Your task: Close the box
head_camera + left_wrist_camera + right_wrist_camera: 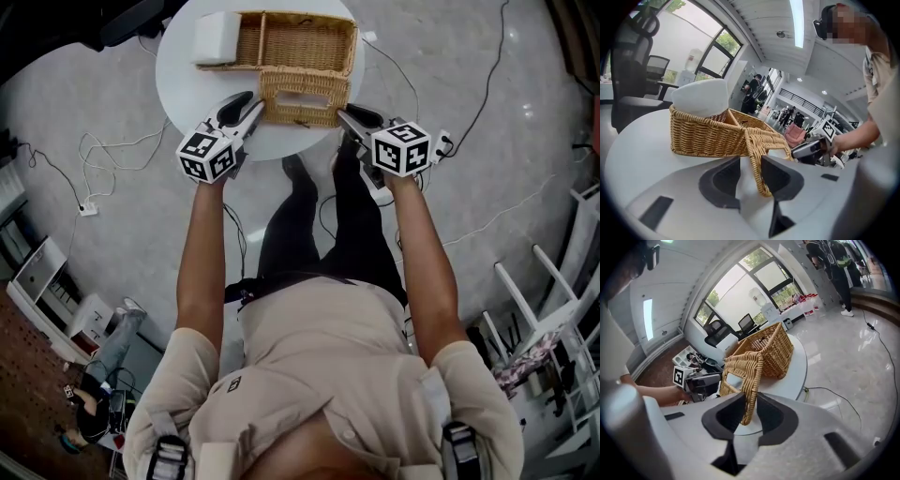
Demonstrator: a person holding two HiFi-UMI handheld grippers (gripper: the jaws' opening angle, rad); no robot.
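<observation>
- Right now the wicker box (pixel 300 42) stands open on the round white table (pixel 178 70), and its lid (pixel 305 96) is folded out from the front wall toward the table's near edge, the edge closest to you.
- Your left gripper (pixel 751 174) is at the lid's left corner. The woven rim stands between its jaws and leans on the right-hand pad, but a strip of table shows between the rim and the other pad, so this gripper is spread and not clamping.
- Your right gripper (pixel 750 414) is at the lid's right corner. Its jaws are closed onto the rim there, with the wicker filling the gap from pad to pad.
- Both grippers sit just inside the table's near edge, with the lid spanning the space between them.
- A white block (pixel 217 37) fills the box's left end compartment, on the far side of the lid from you.
</observation>
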